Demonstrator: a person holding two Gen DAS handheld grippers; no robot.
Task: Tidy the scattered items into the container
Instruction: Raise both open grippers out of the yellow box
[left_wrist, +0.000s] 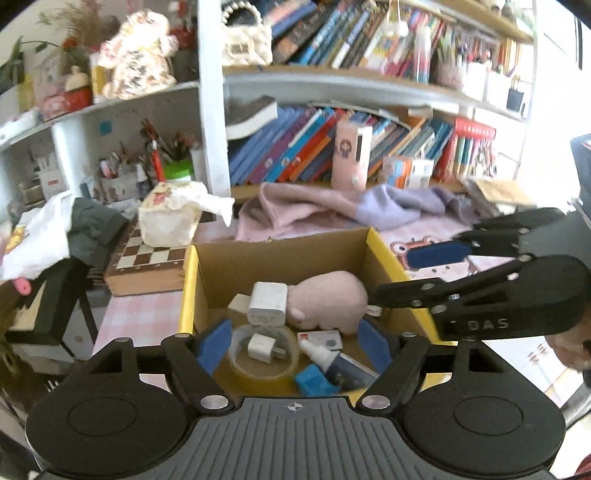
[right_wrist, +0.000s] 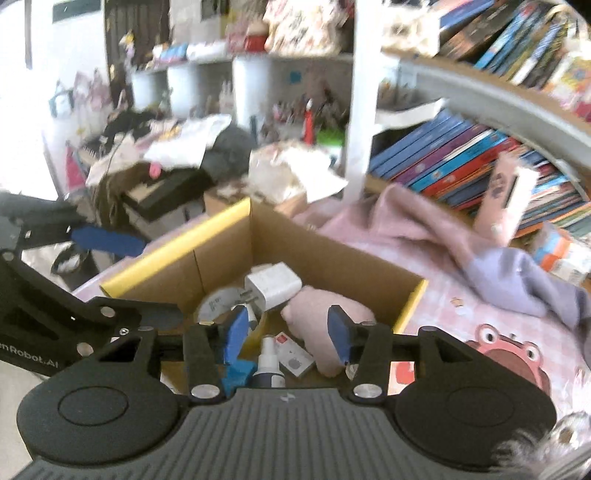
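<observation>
Both your tongs, left tongs and right tongs, hang open and empty over the cardboard box, where the pink plush, white charger and tape roll already lie; nothing loose shows at three o'clock.

My count, inside the box:
Two white chargers, one pink plush, one tape roll, one bottle.
</observation>
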